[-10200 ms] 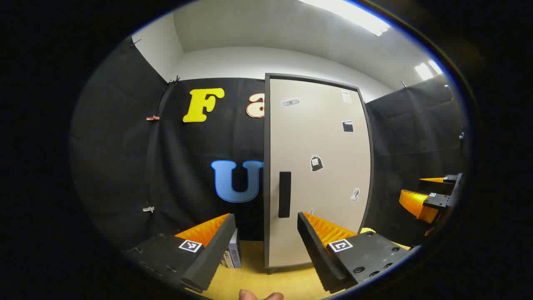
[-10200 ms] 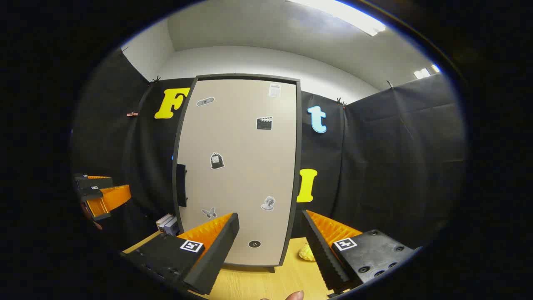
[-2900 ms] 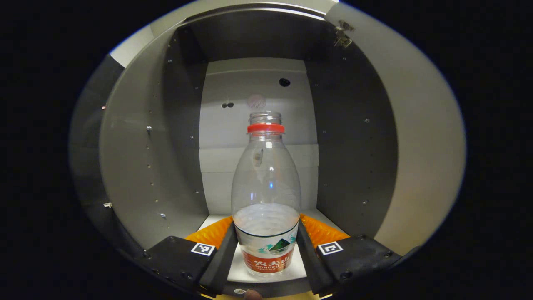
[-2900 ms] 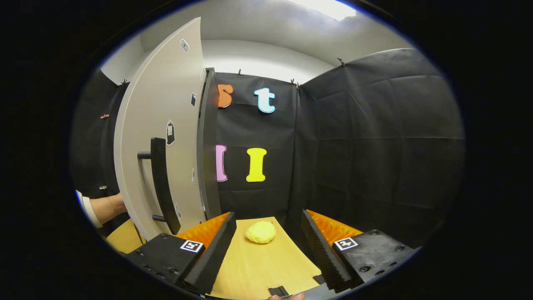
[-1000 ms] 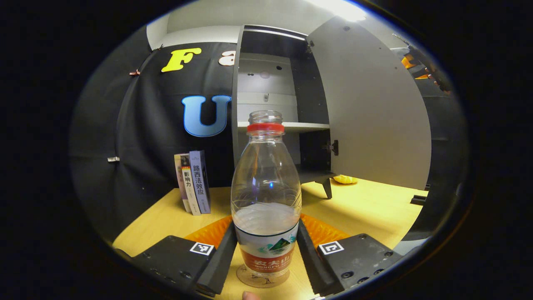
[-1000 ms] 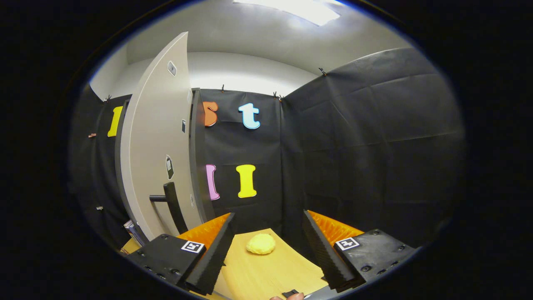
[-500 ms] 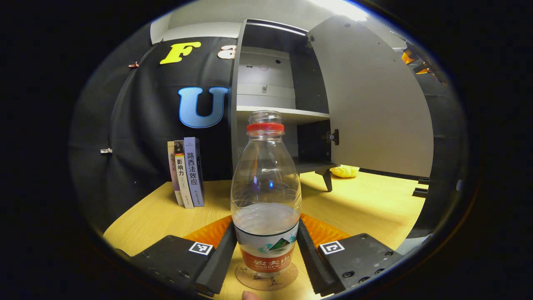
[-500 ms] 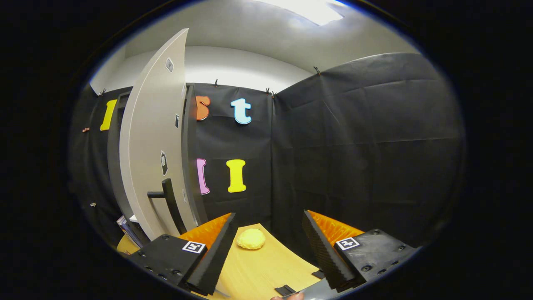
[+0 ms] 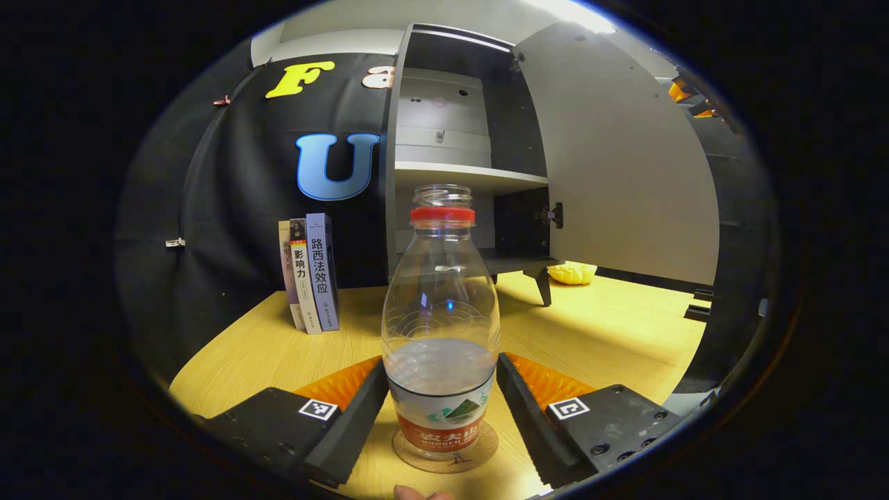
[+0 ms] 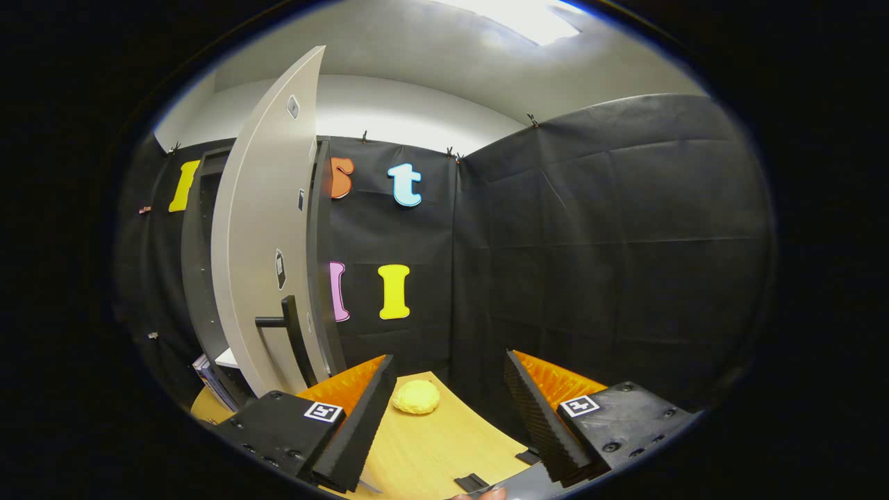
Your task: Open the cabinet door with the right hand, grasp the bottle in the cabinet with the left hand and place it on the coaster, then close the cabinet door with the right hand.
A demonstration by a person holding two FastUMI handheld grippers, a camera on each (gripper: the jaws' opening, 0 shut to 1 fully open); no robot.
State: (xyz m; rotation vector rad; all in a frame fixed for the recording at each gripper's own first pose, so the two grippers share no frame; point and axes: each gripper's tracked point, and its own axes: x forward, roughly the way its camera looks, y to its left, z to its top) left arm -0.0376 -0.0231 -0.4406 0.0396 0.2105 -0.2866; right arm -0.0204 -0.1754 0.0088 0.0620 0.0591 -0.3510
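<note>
**Clear bottle on the coaster, door open**

Your left gripper [image 9: 442, 410] is at the bottle [image 9: 442, 326], one finger on each side of its lower part. The fingers stand very close to the label; I cannot tell if both really press on it. The bottle is upright, partly filled with water, has a red ring at the neck and no cap. Its base sits on the round coaster [image 9: 445, 451], which lies on the wooden table [image 9: 604, 333].

Behind the bottle you see the cabinet [image 9: 444, 153] with its door [image 9: 618, 160] swung wide to the right. A pale shelf [image 9: 465, 177] crosses the inside. Three books [image 9: 310, 274] stand upright to the left of the cabinet, against the wall. A yellow object [image 9: 573, 272] lies on the table behind the cabinet leg.

Your right gripper [image 10: 444, 417] has its fingers well apart and holds nothing. It hangs above the table, near the yellow object. The door is to its left, seen almost from the edge, with its dark handle [image 10: 292, 337] toward you.
</note>
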